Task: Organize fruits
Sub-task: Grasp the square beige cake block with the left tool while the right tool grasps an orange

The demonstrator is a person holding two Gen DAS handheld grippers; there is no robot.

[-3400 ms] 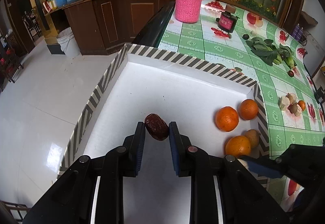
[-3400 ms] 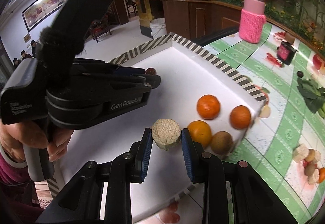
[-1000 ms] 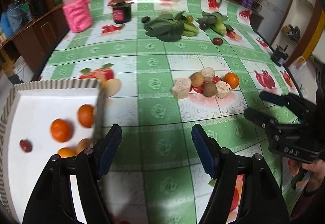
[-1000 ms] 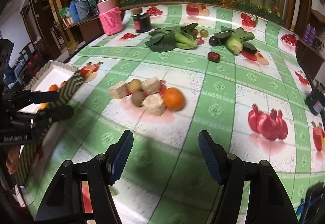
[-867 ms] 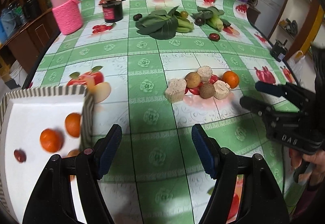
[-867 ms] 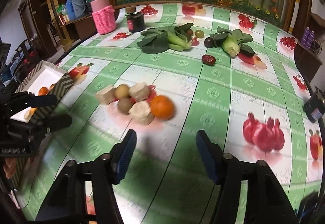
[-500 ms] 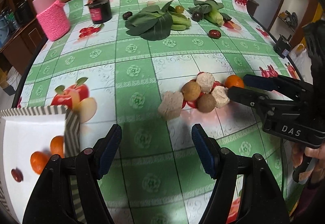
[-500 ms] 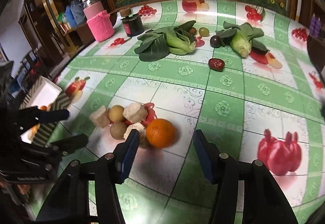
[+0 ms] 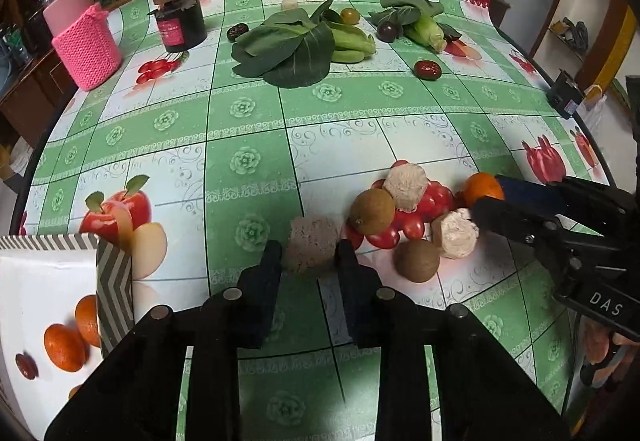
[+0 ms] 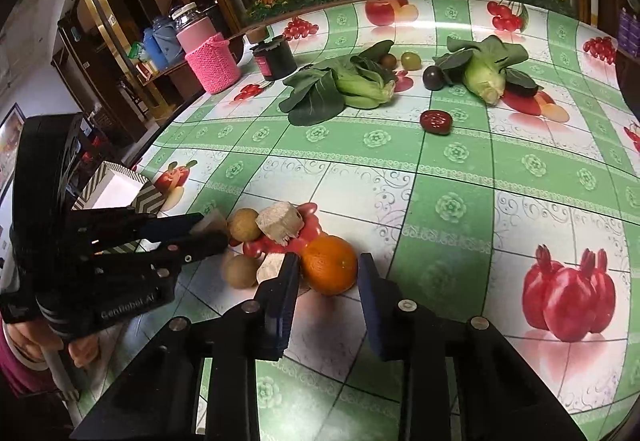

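A heap of food lies on the green checked tablecloth: a beige chunk (image 9: 312, 243), an orange (image 10: 329, 269), two brown kiwis (image 9: 372, 211), more beige chunks (image 9: 406, 183) and cherry tomatoes (image 9: 404, 225). My left gripper (image 9: 309, 253) is closing, and its pads press both sides of the nearest beige chunk. My right gripper (image 10: 326, 265) is closing on the orange, which fills the gap between its blue pads. Each gripper shows in the other's view: the left gripper (image 10: 212, 229), the right gripper (image 9: 486, 197). The striped white tray (image 9: 114, 281) at the left holds oranges (image 9: 64, 347) and a date (image 9: 26, 365).
At the back of the table stand a pink knitted jar (image 9: 86, 49) and a black jar (image 9: 180, 25), with leafy greens (image 9: 296, 45), a second bunch of greens (image 9: 420, 21), a dark plum (image 9: 387, 31) and a red date (image 9: 427, 69). A black device (image 9: 564, 99) sits at the right edge.
Both grippers have come in on the heap and their jaws have closed from wide open, the left around the beige chunk and the right around the orange.
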